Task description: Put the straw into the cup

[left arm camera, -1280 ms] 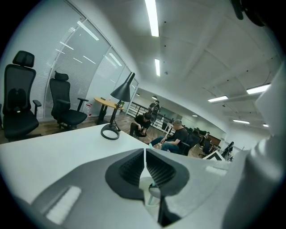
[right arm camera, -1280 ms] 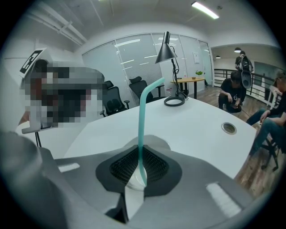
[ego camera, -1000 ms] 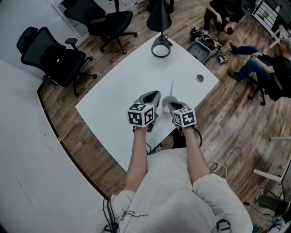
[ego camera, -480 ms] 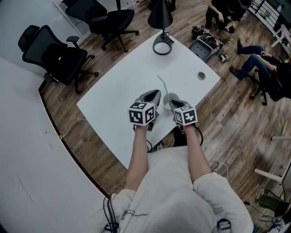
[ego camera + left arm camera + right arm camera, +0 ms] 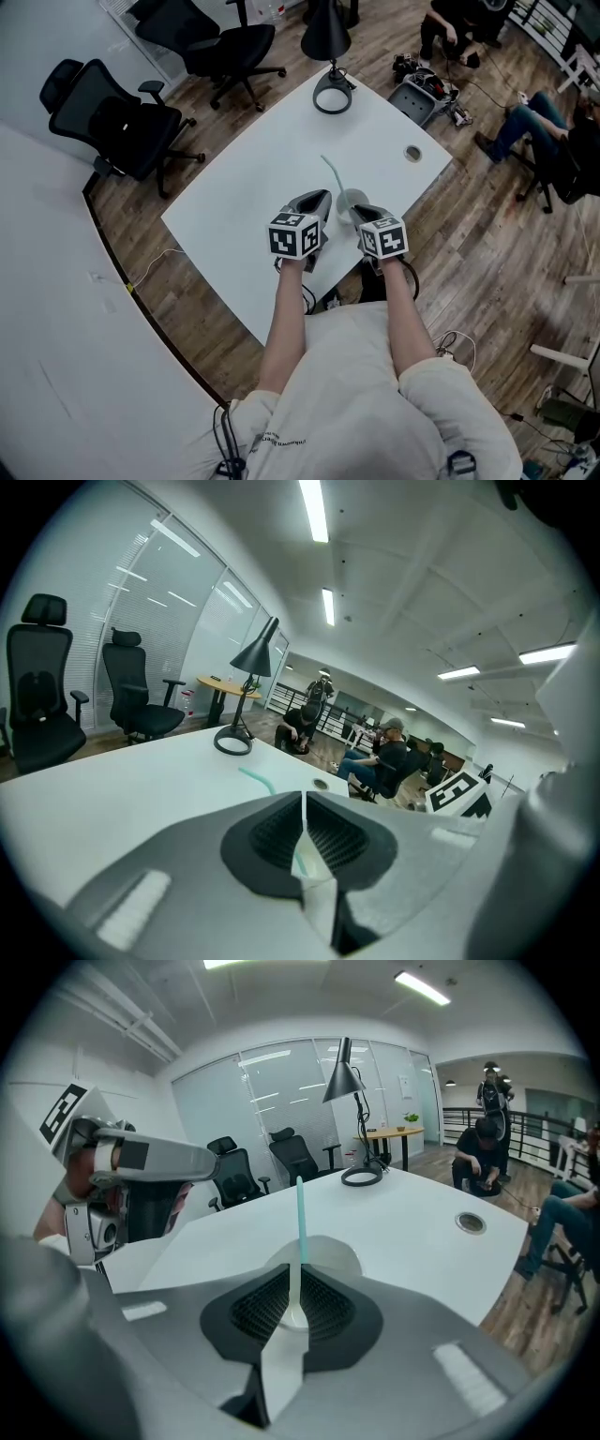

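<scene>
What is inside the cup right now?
A straw stands in the cup, its top sticking out. The right hand-held gripper covers the cup's bottom, so nothing else can be told.

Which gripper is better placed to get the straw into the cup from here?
Right, likely. The right gripper is shut on the straw, with the cup just beyond its jaws; the left gripper is shut on nothing, off to one side.

An open-plan office: a broad white bench (image 5: 253, 178) on a wood-plank floor (image 5: 487, 234), black swivel office chairs (image 5: 112, 117) beside it, and a black desk lamp (image 5: 328, 56) on its far corner. Glass partition walls (image 5: 272, 1091) and ceiling strip lights (image 5: 314, 508) enclose the room; a cable grommet (image 5: 412, 153) sits in the benchtop.
</scene>
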The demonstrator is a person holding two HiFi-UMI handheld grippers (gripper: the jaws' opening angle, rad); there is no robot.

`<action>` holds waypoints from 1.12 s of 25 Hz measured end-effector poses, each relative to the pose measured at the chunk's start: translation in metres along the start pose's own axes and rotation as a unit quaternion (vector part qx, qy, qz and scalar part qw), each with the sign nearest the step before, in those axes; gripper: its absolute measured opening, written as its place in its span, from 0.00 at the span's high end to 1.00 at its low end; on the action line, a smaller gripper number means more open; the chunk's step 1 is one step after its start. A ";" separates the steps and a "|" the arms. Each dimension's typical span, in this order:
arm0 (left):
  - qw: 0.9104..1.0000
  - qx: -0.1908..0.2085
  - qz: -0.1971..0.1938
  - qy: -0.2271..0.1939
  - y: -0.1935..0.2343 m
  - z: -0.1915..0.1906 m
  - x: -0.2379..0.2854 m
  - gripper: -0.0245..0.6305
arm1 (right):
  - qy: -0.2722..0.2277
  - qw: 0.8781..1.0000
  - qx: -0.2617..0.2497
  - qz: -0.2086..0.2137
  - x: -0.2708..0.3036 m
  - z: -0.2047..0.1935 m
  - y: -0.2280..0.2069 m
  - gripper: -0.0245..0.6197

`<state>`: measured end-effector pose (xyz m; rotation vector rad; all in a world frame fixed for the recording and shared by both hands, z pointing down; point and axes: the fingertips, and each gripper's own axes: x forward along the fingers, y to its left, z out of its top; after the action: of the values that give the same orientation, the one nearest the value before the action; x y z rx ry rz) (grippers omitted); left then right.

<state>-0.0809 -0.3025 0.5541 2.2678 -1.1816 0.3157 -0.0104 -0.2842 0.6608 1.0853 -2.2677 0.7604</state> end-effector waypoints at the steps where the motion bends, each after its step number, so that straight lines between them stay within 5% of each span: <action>1: 1.000 0.003 0.000 0.004 -0.002 -0.003 0.000 0.94 | -0.004 1.000 0.002 -0.001 -0.002 0.000 0.000 0.87; 28: 0.997 0.034 -0.013 0.074 -0.028 -0.085 -0.010 0.94 | -0.059 0.996 0.053 -0.033 -0.053 -0.030 0.006 0.91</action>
<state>-0.0600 -0.2344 0.6089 2.2727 -1.0792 0.5129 0.0197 -0.2330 0.6462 1.2778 -2.2980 0.8176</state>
